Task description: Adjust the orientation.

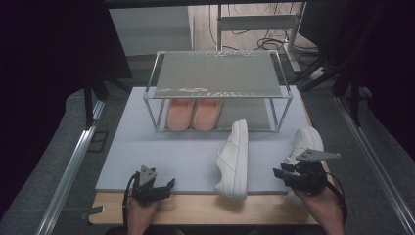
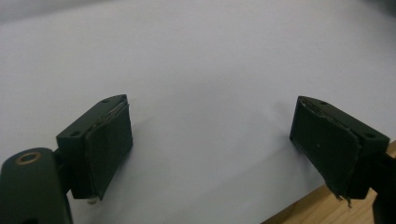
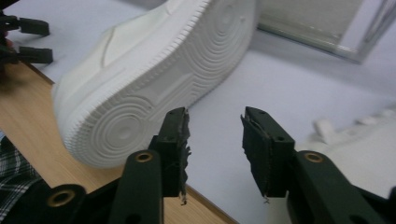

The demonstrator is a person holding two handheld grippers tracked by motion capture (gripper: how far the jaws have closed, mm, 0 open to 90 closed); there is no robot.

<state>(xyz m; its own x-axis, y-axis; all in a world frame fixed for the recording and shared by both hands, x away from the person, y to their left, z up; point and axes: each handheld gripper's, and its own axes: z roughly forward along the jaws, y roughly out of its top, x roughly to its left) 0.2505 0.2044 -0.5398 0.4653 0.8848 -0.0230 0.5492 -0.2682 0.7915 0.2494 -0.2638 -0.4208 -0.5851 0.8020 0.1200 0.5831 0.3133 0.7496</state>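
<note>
A white sneaker [image 1: 234, 159] lies on its side on the pale mat [image 1: 171, 152], its ribbed sole [image 3: 154, 79] facing my right gripper [image 1: 280, 175]. That gripper [image 3: 215, 126] points at the sole from the right with its jaws apart and nothing between them. A second white sneaker [image 1: 306, 144] stands just behind it, and its laced top [image 3: 355, 140] appears in the right gripper view. My left gripper [image 1: 159, 186] rests at the mat's front edge. Its jaws [image 2: 210, 135] are wide open over bare mat.
A metal two-tier rack [image 1: 215, 73] stands at the back of the mat, with a pair of pink slippers [image 1: 193, 113] on its lower level. The wooden table edge [image 1: 205, 208] runs along the front. Metal rails flank both sides.
</note>
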